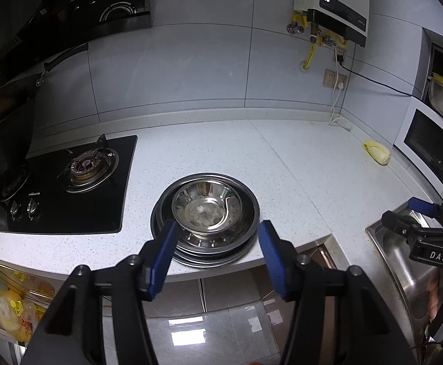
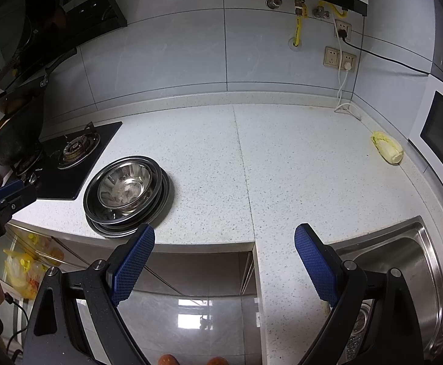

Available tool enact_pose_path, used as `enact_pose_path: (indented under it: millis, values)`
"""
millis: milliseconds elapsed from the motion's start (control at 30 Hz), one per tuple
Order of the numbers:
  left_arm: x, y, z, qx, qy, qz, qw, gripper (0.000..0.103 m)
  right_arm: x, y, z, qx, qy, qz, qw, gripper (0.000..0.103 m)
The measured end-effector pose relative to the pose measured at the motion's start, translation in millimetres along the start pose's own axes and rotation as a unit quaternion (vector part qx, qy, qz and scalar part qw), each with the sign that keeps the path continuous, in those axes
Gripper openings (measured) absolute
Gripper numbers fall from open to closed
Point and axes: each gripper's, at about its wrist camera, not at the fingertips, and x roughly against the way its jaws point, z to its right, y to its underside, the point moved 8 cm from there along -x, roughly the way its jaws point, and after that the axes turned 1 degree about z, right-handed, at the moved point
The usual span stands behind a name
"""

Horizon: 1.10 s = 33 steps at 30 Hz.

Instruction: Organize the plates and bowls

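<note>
Here's the white speckled stone bench [image 1: 282, 164], running wide from the black glass gas hob [image 1: 69, 188] on one side to the stainless steel sink [image 2: 403, 261] on the other, with a white microwave oven [image 1: 431, 149] against the far end. Out near the front edge of the bench, just beside the hob, sits the stack of round stainless steel plates [image 1: 204, 249], one nested on another, and resting in the top one is a small shiny stainless steel bowl [image 1: 204, 205]. A pale yellow cabbage [image 2: 387, 149] lies well apart, back by the microwave.

Now the claws. The left claw [image 1: 218, 254] hangs right in front of the stack, blue pads spread apart, gripping nothing, roughly framing the near rim. The right claw [image 2: 224, 261] is off toward the sink, also spread wide and empty.

How will this handle? I'd say thin steel, light and stiff, nothing fragile, but polished and slippery, and the bowl looks damp or spotted inside. The bowl sits loose, so lifting the whole stack could let it slide. The sensible hold looks like the rolled rim, one pad inside and one outside, pinched firmly. The plates' rims lie close together, so picking one alone looks fiddly.
</note>
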Motion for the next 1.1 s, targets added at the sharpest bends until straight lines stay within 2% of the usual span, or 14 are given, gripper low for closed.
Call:
enact_pose_path:
  millis: [1100]
  values:
    - [6.2, 2.1, 4.9, 0.008, -0.010, 0.012, 0.9999, 0.053, 3.1, 4.1, 7.5, 0.007, 0.000, 0.001, 1.000, 0.091]
